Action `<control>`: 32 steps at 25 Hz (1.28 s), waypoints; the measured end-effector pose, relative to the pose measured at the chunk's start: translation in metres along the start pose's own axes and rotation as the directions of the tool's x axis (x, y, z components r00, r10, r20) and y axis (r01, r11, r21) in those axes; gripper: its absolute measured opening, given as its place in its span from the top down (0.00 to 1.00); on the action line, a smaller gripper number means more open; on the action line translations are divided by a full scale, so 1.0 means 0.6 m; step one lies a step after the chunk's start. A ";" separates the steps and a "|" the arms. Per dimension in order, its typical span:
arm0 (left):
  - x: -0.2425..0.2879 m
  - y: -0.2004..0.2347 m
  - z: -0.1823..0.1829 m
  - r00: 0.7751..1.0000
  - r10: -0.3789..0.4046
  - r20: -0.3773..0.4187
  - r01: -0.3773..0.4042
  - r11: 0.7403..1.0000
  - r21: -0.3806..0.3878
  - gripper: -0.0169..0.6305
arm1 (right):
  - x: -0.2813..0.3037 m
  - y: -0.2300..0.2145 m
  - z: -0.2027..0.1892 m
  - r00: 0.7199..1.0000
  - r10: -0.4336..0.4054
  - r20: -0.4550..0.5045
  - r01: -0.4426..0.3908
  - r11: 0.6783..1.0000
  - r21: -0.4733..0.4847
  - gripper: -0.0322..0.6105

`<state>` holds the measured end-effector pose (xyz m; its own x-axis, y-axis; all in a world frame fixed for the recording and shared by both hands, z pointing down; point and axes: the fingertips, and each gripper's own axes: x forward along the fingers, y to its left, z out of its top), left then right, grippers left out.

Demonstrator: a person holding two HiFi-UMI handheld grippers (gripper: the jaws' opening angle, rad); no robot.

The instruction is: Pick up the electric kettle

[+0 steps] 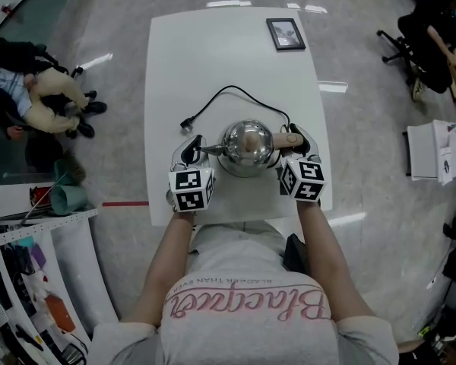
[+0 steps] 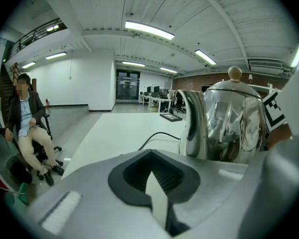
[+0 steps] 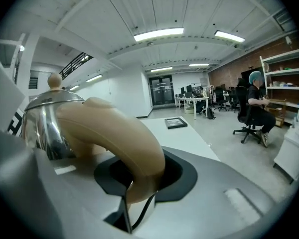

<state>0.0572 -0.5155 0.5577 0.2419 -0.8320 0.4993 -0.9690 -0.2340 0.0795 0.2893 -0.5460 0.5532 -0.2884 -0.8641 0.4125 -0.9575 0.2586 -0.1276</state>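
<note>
Both tongs sit at the kettle (image 1: 246, 149), which stands on the counter (image 1: 213, 59) close to its near edge, about midway between the left and right edges. The right tongs (image 3: 132, 203) pinch the tan handle (image 3: 109, 133), which curves down between the jaws. The left tongs (image 2: 157, 203) are pressed nearly together with only a thin sliver between them and nothing held; they lie just beside the spout (image 2: 194, 123), on the side toward the left edge.

The step in hand looks like the grasp itself: the grip on the handle seems made, and the kettle still rests on the counter. The next move likely calls for a straight lift by the right tongs, kept level so the body does not swing about the handle. The black cord (image 1: 220, 97) runs from the kettle toward the far left, its plug lying loose on the counter, so it should trail freely.

As for writing, the kettle shows no brand that I can make out. The grey shirt (image 1: 243, 303) carries pink script, seemingly "Blacquer", with a line of small print I cannot read surely. The cubes (image 1: 191, 188) bear only black-and-white square markers. The frame (image 1: 286, 33) near the far right corner is too small to read.
</note>
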 end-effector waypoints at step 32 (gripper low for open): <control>-0.156 -0.047 0.234 0.969 0.085 0.233 -0.082 0.996 -0.022 0.97 | -0.178 0.049 0.237 0.982 -0.097 0.162 0.063 0.977 0.203 0.76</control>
<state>0.0689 -0.5014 0.3877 0.1641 -0.9431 0.2894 -0.9864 -0.1541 0.0569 0.2924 -0.5073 0.3772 -0.1899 -0.9435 0.2716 -0.9531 0.1107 -0.2817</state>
